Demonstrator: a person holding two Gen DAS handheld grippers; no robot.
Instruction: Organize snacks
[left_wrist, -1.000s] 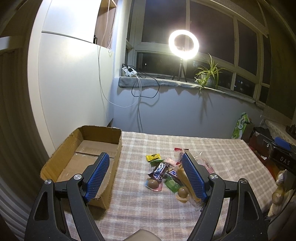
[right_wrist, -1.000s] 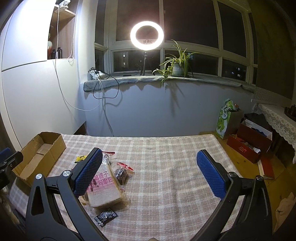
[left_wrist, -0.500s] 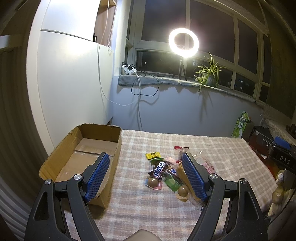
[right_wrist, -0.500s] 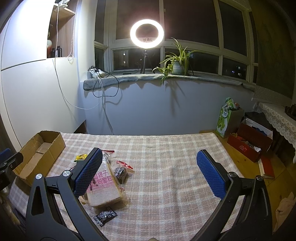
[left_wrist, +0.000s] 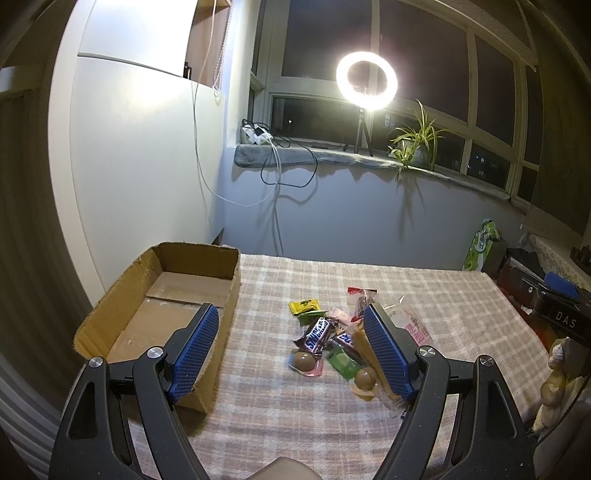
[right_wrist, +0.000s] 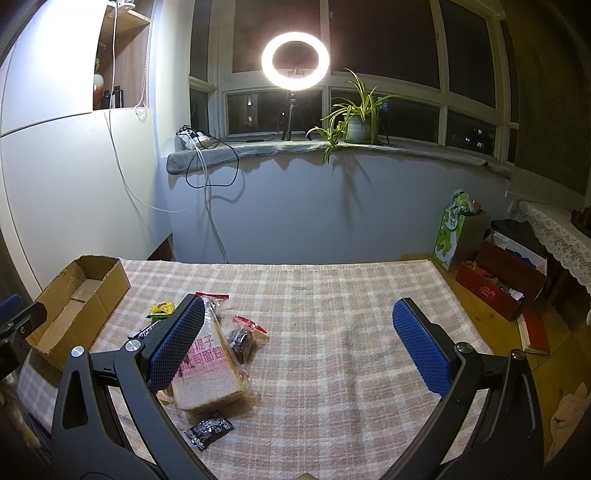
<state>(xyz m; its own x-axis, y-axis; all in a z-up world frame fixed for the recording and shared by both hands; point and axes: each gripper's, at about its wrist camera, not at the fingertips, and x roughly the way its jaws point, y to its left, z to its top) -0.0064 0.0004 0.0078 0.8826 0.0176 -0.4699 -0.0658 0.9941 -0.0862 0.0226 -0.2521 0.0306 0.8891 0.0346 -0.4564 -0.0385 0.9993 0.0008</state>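
On the checked tablecloth (right_wrist: 332, 302), sorting has not yet started: the snacks lie loose and the cardboard box (left_wrist: 122, 295) holds nothing.

Largest first: the box sits at about ten o'clock from the left gripper (left_wrist: 291, 350), just beside the snack heap, which lies at about one o'clock between that gripper's blue pads. Both pairs of tongs are spread wide and carry nothing; the right gripper (right_wrist: 306, 347) hangs over bare cloth, the packed bread slice (right_wrist: 207, 373) just past its left pad at nine o'clock. Smaller pieces follow: Snickers bar (left_wrist: 317, 334), yellow sachet (left_wrist: 304, 306), round chocolates (left_wrist: 303, 361), black packet (right_wrist: 208, 428). I judge this the approach step; next calls for lowering one gripper over a single snack, pinching it, then carrying it to the box.
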